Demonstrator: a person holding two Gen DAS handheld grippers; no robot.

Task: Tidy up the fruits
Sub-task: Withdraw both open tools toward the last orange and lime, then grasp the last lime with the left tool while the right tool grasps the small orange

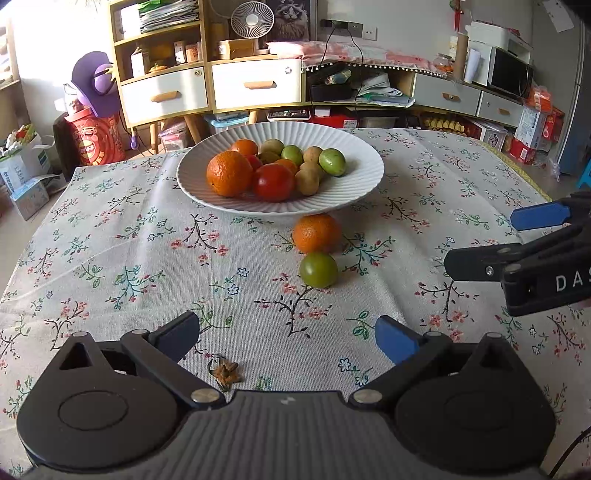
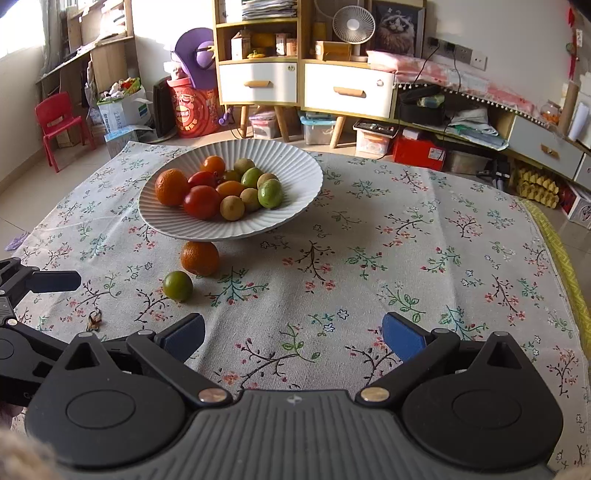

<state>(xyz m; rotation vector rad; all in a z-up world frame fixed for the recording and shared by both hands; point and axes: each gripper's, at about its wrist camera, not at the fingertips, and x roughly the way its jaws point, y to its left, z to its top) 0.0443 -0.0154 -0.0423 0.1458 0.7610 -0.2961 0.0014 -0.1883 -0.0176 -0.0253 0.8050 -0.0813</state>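
Looking along our left gripper [image 1: 287,334], we see its blue-padded fingers [image 1: 397,338] standing wide apart with nothing but cloth between them. Ahead lie two loose fruits: a dimpled orange [image 1: 317,233] tucked against the near underside of the bowl, and just in front of it, touching or nearly so, a smooth green fruit [image 1: 318,270] tinged brown on top. The white ribbed bowl [image 1: 354,184] holds a big orange [image 1: 229,173], a glossy red tomato-like fruit [image 1: 274,182], a smaller orange at the back, several tan-yellow small fruits and two green ones. A dried brown calyx [image 1: 224,373] lies on the floral tablecloth [image 1: 110,258] close to our left finger. Our right gripper [image 1: 506,240] enters from the right edge, jaws apart and empty. Behind stand wooden shelves with white drawers [image 1: 255,85], a small fan [image 1: 252,19] and a microwave [image 1: 509,72].

From the right wrist, our right gripper [image 2: 293,336] likewise shows its fingers [image 2: 402,334] spread wide over bare cloth. The orange [image 2: 199,258] and green fruit [image 2: 178,286] sit left of centre, the orange partly under the bowl [image 2: 295,173] rim, the green one nearer us. The bowl carries the same heap of orange, red, tan and green fruit. Our left gripper [image 2: 55,281] shows at the left edge. Beyond the tablecloth [image 2: 406,258] we see a red child's chair [image 2: 59,122] and storage boxes on the floor.
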